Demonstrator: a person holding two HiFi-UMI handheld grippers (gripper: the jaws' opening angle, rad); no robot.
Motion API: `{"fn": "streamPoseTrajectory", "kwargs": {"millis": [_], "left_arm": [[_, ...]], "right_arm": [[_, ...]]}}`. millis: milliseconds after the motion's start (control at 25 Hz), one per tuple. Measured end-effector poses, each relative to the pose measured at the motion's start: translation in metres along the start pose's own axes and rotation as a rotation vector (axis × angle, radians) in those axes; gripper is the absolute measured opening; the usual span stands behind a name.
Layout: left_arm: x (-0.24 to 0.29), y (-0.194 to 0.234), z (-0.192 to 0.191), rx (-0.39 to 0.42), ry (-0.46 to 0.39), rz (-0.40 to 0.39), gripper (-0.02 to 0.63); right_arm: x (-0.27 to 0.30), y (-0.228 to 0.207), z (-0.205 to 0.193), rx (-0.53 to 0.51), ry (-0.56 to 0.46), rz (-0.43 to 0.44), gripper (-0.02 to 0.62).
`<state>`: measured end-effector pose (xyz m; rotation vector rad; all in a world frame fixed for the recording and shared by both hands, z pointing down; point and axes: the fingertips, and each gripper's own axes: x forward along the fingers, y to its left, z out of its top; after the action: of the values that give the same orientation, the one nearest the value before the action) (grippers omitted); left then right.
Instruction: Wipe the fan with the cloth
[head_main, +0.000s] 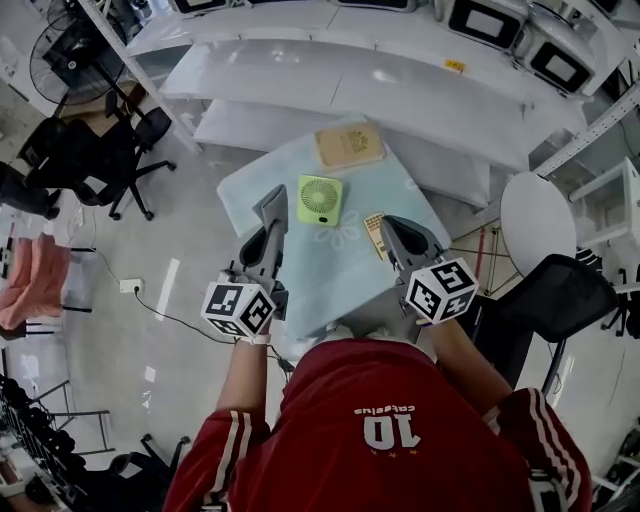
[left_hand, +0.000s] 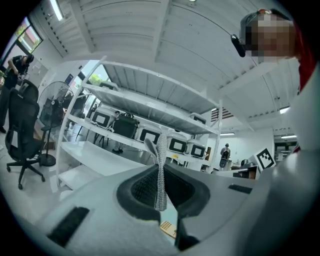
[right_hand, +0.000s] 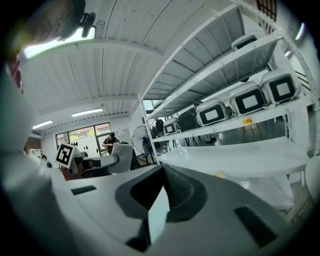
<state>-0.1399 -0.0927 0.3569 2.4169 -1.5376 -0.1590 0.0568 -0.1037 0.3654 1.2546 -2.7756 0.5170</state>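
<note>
Fan (head_main: 320, 199), small and lime green, lay flat on its back near the middle of the pale blue table (head_main: 250, 190), grille up, between your two claws and a little beyond their tips. Your left gripper (head_main: 272, 196) hung over the near left part of the table with its jaws pressed together on nothing. Its own view showed only the ribbed pads meeting edge to edge. Your right gripper (head_main: 388, 226) was likewise closed and empty, with only a sliver of blue table showing below its tips. It hovered just beside a small orange waffle-textured piece (head_main: 374, 233) at the table's right edge.

Neither claw carried a cloth, so I judged the wiping not yet begun and the step in hand to be fetching the cloth. A tan square (head_main: 350, 144) lay on the far side of the fan and looked the likelier cloth, though I could not tell it for certain from a pad or a book.

To do this well, you needed to open one claw wide before you came down and pinch the cloth by an edge, so that a loose fold hung free for wiping. The fan looked light and apt to slide on the smooth cover. The other claw should therefore steady its rim while you made short strokes across the grille.
</note>
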Motion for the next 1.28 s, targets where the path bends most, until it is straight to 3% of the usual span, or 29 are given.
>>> {"fn": "streamPoseTrajectory", "kwargs": {"millis": [280, 600, 920, 1280], "left_arm": [[0.01, 0.012, -0.015, -0.015, 0.011, -0.041, 0.021], [0.038, 0.034, -0.029, 0.011, 0.043, 0.01, 0.021], [0.084, 0.066, -0.076, 0.058, 0.135, 0.052, 0.022], [0.125, 0.104, -0.133, 0.022, 0.216, 0.102, 0.023]], "right_arm": [[0.001, 0.002, -0.02, 0.004, 0.028, -0.036, 0.003], [0.024, -0.028, -0.017, 0.005, 0.017, -0.026, 0.003], [0.063, -0.066, -0.045, 0.04, 0.095, 0.011, 0.003], [0.087, -0.089, -0.066, 0.062, 0.169, 0.017, 0.003]]}}
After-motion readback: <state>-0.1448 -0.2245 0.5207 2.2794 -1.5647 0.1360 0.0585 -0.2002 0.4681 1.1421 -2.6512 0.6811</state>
